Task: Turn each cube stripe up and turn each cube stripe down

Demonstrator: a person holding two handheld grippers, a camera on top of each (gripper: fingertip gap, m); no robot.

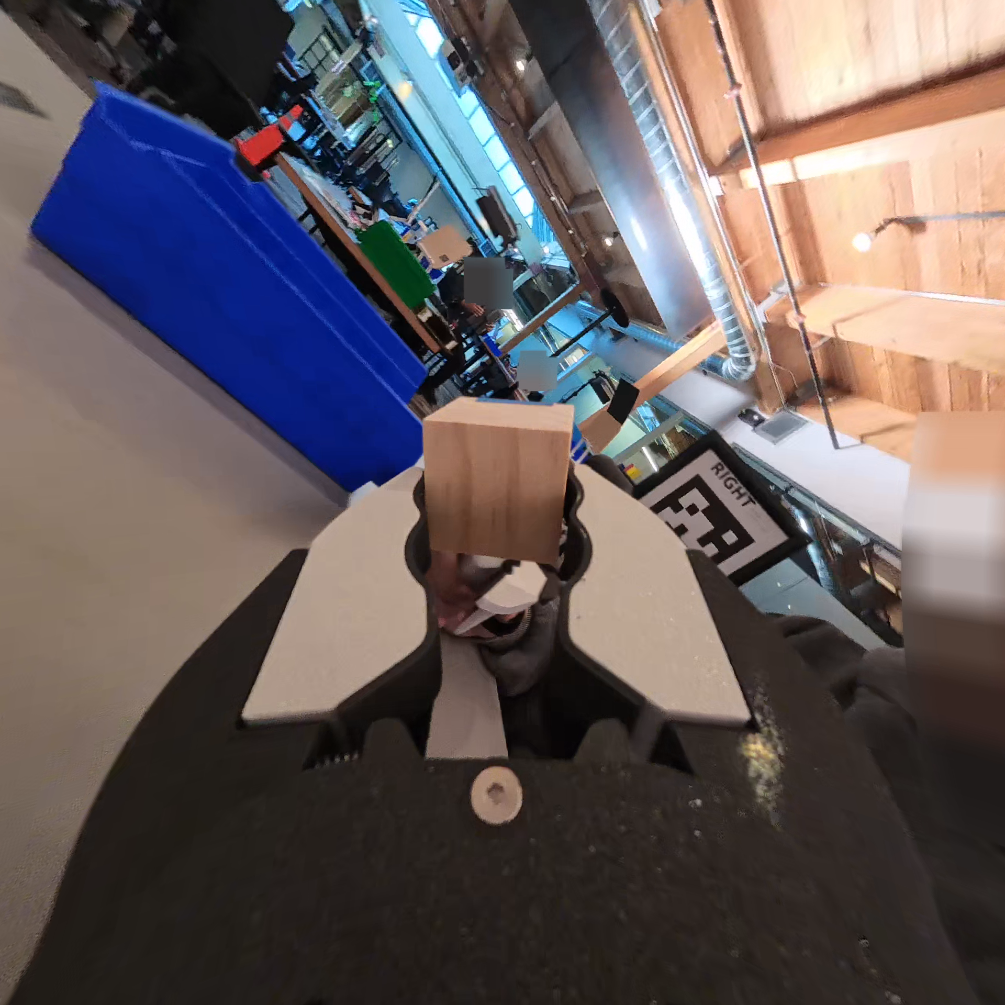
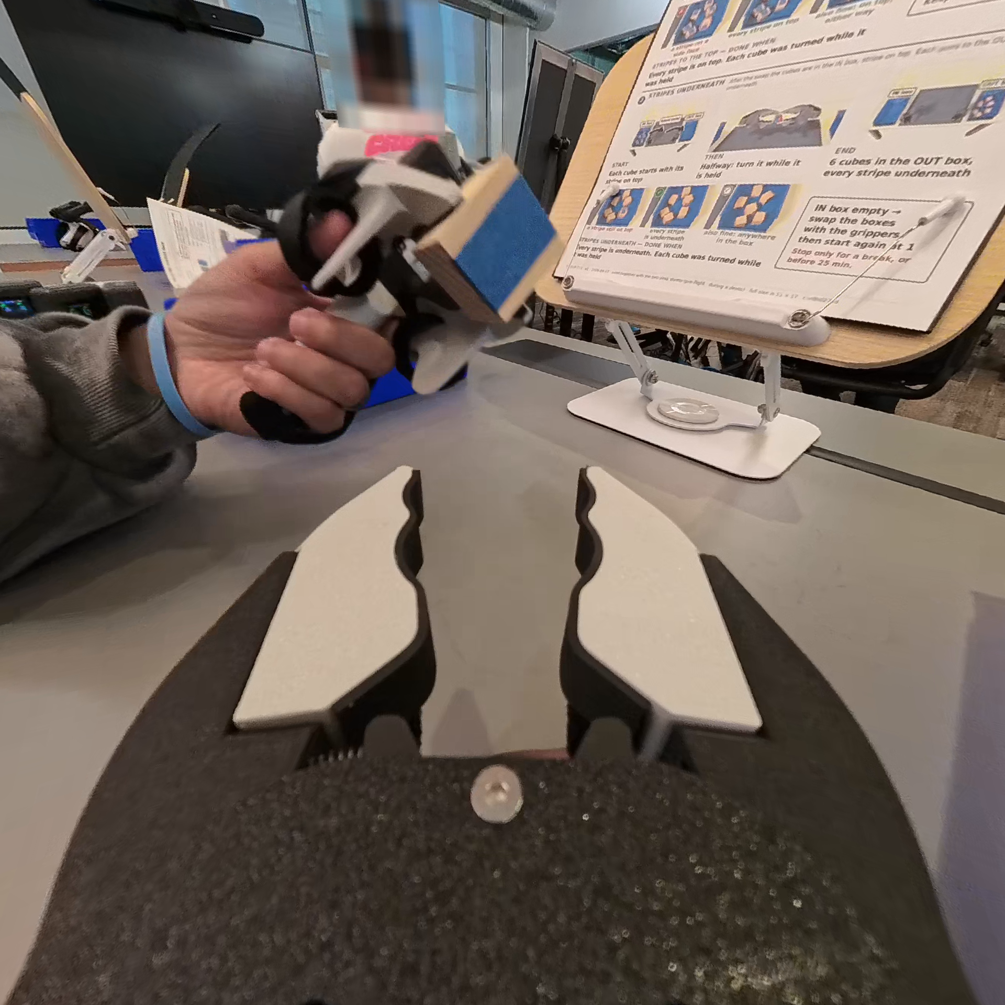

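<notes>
Holding a wooden cube (image 2: 487, 239) clamped above the table (image 2: 544, 544), left gripper (image 1: 497, 522) should present bare sides squarely to gaping right gripper (image 2: 497, 489)

Left gripper (image 2: 478, 283) clamps a blue-striped cube (image 2: 492, 244) above the table (image 2: 816, 571); right gripper (image 2: 497, 489) gapes empty.

The pale wooden cube (image 1: 495, 484) hid the left gripper's (image 1: 496, 508) inner fingertips in the left wrist view. Its blue stripe showed only as a sliver at the top edge. In the right wrist view the cube was motion-blurred — the printed instruction sheet (image 2: 816, 136) ran off frame.
</notes>
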